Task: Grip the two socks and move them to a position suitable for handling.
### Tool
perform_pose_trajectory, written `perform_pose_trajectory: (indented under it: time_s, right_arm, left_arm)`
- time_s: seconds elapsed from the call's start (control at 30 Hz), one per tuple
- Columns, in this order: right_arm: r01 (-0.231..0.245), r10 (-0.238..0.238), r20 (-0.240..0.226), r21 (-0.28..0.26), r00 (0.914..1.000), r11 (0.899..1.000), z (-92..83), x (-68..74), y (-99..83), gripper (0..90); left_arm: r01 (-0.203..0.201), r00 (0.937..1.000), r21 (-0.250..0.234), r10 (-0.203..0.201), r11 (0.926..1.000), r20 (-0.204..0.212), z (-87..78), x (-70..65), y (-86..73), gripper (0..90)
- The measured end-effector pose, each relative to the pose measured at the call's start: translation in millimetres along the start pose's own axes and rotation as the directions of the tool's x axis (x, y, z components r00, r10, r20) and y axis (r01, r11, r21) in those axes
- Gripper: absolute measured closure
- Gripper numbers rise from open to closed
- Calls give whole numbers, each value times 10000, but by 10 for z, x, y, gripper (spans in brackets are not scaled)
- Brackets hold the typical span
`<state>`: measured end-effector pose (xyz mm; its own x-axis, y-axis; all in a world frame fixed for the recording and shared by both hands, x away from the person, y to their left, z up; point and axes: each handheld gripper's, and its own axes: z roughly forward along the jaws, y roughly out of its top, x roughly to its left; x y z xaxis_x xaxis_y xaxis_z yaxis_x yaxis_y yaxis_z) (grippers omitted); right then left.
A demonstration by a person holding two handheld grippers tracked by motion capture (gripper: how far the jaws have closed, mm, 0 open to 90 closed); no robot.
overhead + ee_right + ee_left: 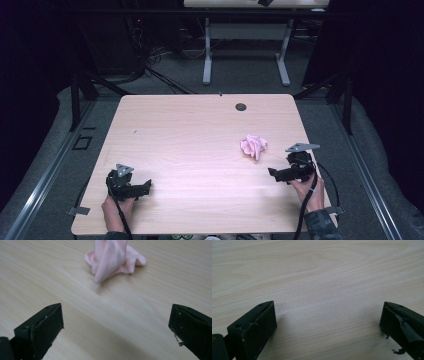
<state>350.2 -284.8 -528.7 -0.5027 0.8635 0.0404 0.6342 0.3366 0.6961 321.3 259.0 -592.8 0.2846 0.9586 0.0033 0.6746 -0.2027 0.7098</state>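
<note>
The high view looks forward and down from above the person's side, taking in the whole wooden table [200, 145] and the floor beyond. The left gripper view sits low and close, facing bare tabletop between wide-set jaws. The right gripper view, equally low, faces a crumpled pink cloth [113, 258] nearby, which the high view also shows at the table's right.

Pink cloth [254, 145], one piece, crumpled.
Soft pale pink fabric bunched into a small heap with folds and one drooping tip; lies on the right half of the light wooden table [190, 145], near its right edge, resting loose on the bare surface.
</note>
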Motion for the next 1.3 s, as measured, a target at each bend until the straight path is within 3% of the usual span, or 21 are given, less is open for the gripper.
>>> perform_pose_trajectory:
  time_s: [0.13,0.17,0.2,0.3,0.4,0.47,0.67,0.7,0.77,0.93,1.03,1.1,1.3]
  right_arm:
    - [164,-164,-139,39,9998,9999,78,43,184,0]
    - [193,-188,-340,149,9992,9997,179,55,330,0]
    - [193,-188,-340,149,9992,9997,179,55,330,0]
    - [329,-306,-540,426,9981,9985,325,58,547,0]
    - [390,-355,-494,718,9981,9967,392,62,645,24]
    - [219,-163,-661,837,9977,9963,525,54,748,133]
    - [115,-52,-475,1342,9989,9909,710,46,876,200]
    - [57,5,-404,1522,9992,9883,774,47,911,258]
    - [10,25,-209,1635,9998,9865,843,46,922,287]
    - [-451,466,-21,2091,9989,9768,971,21,904,524]
    - [-718,770,-164,2112,9969,9748,967,-12,880,657]
    - [-861,930,-283,1872,9953,9785,924,-29,872,724]
    - [-721,744,-242,877,9969,9935,620,-18,902,754]
  left_arm:
    - [3,10000,-2,-3,10000,1,0,0,0,5]
    - [5,10000,-2,-5,10000,5,0,0,0,5]
    - [5,10000,-2,-5,10000,5,0,0,0,5]
    - [6,10000,-4,-6,10000,8,0,0,0,5]
    - [8,10000,-4,-8,10000,8,0,0,0,5]
    - [1,10000,3,-1,10000,3,0,0,0,5]
    - [-7,10000,4,7,10000,14,2,2,2,5]
    - [-7,10000,-4,7,10000,13,1,1,1,5]
    - [-6,10000,-5,6,10000,15,1,1,1,6]
    - [-12,10000,-8,12,10000,16,1,1,1,6]
    - [-11,10000,-6,11,10000,20,1,1,1,7]
    - [-7,10000,-7,7,10000,18,1,1,1,7]
    - [-4,10000,-9,4,10000,20,1,0,1,7]
